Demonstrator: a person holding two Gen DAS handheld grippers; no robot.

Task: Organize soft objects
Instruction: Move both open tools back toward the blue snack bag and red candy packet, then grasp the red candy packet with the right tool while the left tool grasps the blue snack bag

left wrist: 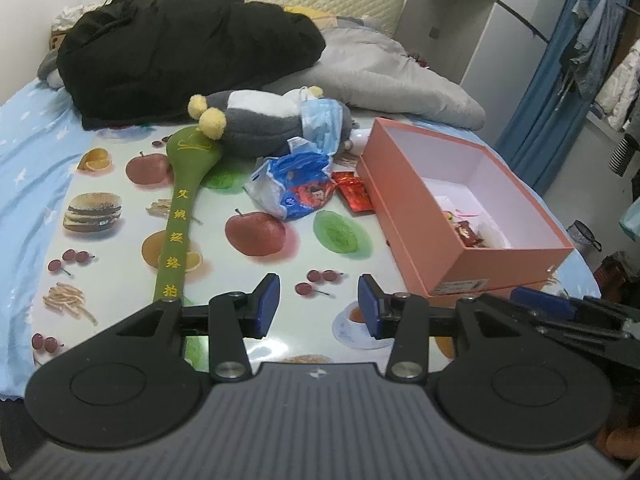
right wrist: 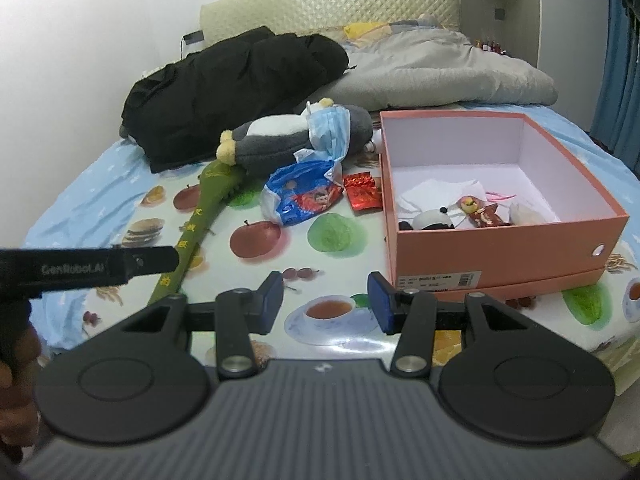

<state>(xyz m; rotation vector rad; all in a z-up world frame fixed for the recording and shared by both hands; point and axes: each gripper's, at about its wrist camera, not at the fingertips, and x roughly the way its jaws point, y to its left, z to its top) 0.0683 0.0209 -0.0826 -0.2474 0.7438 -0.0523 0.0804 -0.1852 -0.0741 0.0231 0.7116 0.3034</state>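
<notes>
A grey and white plush penguin [left wrist: 256, 120] [right wrist: 280, 136] wearing a blue face mask [left wrist: 322, 122] lies on the fruit-print sheet [left wrist: 132, 216]. A green padded mallet [left wrist: 184, 200] [right wrist: 200, 216] lies under its feet. An open pink box [left wrist: 460, 204] [right wrist: 500, 216] holds a small panda toy [right wrist: 434, 219] and a red doll [right wrist: 482, 210]. My left gripper [left wrist: 318, 306] is open and empty above the sheet, near of the box's corner. My right gripper [right wrist: 326, 302] is open and empty, left of the box front.
A blue plastic bag [left wrist: 292, 184] [right wrist: 302, 194] and a red packet [left wrist: 354, 192] [right wrist: 362, 192] lie between the penguin and the box. A black jacket [left wrist: 180, 52] and a grey quilt [left wrist: 384, 72] fill the far bed. Clothes hang at right [left wrist: 592, 40].
</notes>
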